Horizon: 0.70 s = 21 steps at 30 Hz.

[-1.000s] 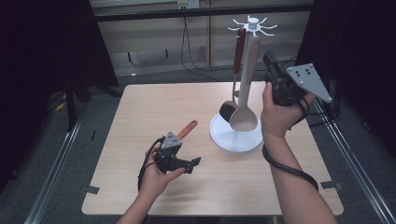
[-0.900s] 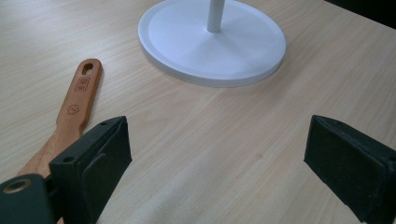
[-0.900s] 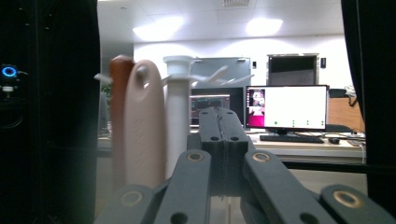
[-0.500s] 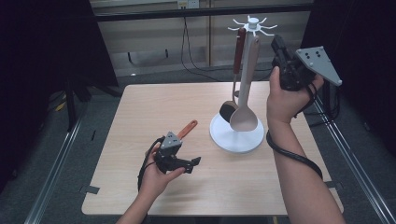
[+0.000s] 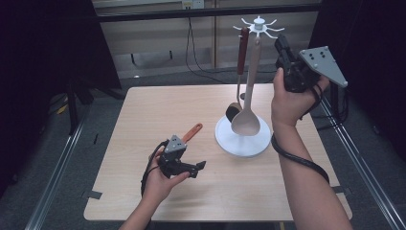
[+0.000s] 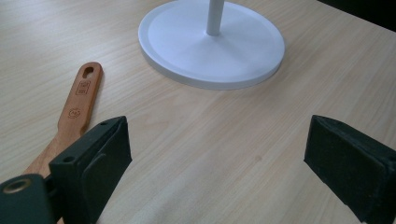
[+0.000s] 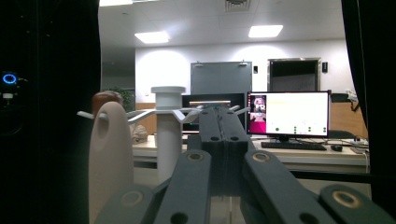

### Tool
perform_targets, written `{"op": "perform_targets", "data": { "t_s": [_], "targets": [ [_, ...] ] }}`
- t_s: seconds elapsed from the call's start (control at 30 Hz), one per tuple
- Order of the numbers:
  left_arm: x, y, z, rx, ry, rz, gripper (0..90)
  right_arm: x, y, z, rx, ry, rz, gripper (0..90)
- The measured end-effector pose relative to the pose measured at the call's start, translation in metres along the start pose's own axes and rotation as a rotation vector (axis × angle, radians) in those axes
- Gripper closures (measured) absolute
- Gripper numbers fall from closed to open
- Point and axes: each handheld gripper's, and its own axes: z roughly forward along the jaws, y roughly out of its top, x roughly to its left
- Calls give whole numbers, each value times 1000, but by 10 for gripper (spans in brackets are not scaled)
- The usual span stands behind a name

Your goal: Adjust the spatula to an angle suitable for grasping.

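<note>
Up by the rack (image 5: 258, 23) top, right claw (image 5: 280, 43) clenched, empty, level with hooks; spoon (image 5: 246, 122) and ladle (image 5: 234, 111) hang there. Left claw (image 5: 200, 166) released over desk (image 5: 129, 124), spatula (image 5: 192, 132) lying beside it.

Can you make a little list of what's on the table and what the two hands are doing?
table: light wood
rack: white stand with hooks on top
hanging: beige spoon and a ladle with a reddish-brown handle
lying flat: orange-brown wooden handle, beside the left tool
left tool: jaws wide open, low over the table, holding nothing
right tool: jaws shut, empty, raised near the rack's hooks
</note>
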Motion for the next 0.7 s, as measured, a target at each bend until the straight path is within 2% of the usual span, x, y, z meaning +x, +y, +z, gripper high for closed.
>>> {"op": "perform_targets", "data": {
  "t_s": [0.27,0.7],
  "targets": [
    [-1,0,1,-2,-1,-6,69,11,0,-4,-3,29,-10,900],
    [-1,0,0,4,8,-1,69,23,0,-5,7,50,-40,900]
  ]
}}
